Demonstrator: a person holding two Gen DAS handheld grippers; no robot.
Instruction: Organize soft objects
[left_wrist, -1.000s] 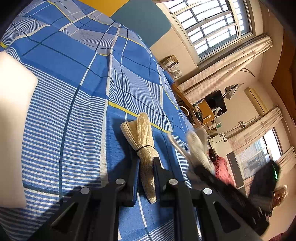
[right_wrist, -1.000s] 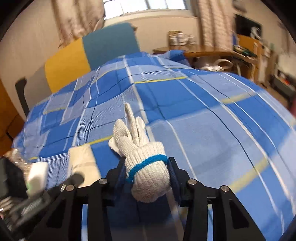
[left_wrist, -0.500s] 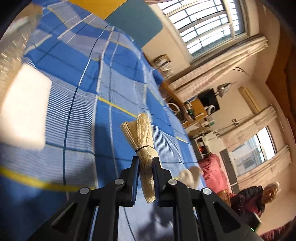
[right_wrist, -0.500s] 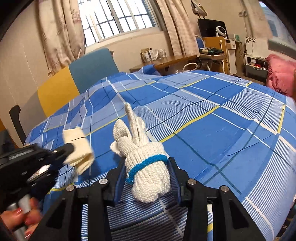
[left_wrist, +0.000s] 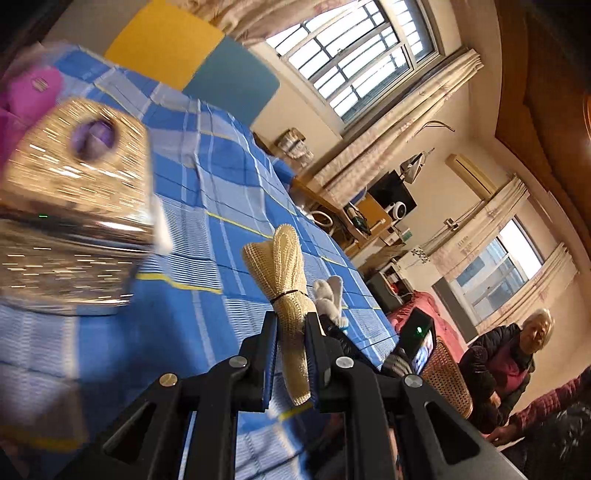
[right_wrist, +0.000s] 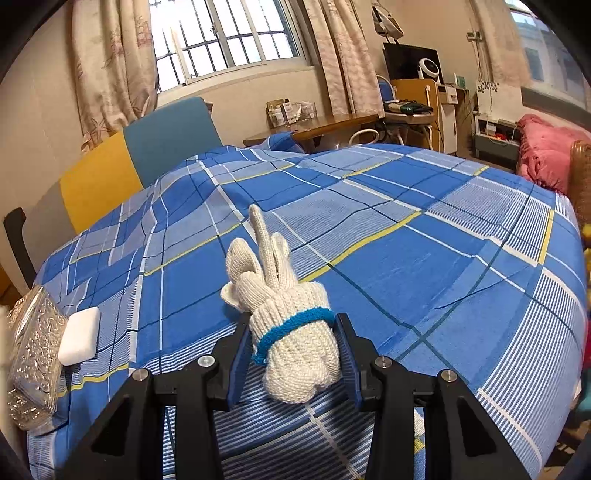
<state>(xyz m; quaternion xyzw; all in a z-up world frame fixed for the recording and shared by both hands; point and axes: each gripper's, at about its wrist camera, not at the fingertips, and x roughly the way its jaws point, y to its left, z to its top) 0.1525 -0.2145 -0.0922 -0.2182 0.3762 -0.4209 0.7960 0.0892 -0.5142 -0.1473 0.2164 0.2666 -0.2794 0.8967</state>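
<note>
From my left wrist camera, my left gripper (left_wrist: 291, 339) is clamped on a tan mesh bundle (left_wrist: 286, 280) above the blue plaid bedspread (left_wrist: 207, 206); a blurred silver box (left_wrist: 70, 206) fills the left side. From my right wrist camera, my right gripper (right_wrist: 293, 349) is clamped on a white knit glove (right_wrist: 286, 321) over the bedspread (right_wrist: 424, 236), with a white sponge (right_wrist: 79, 336) touching the silver box (right_wrist: 35, 354) at far left

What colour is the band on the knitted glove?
Blue, on a cream-white glove; it shows best in the right wrist view.
</note>
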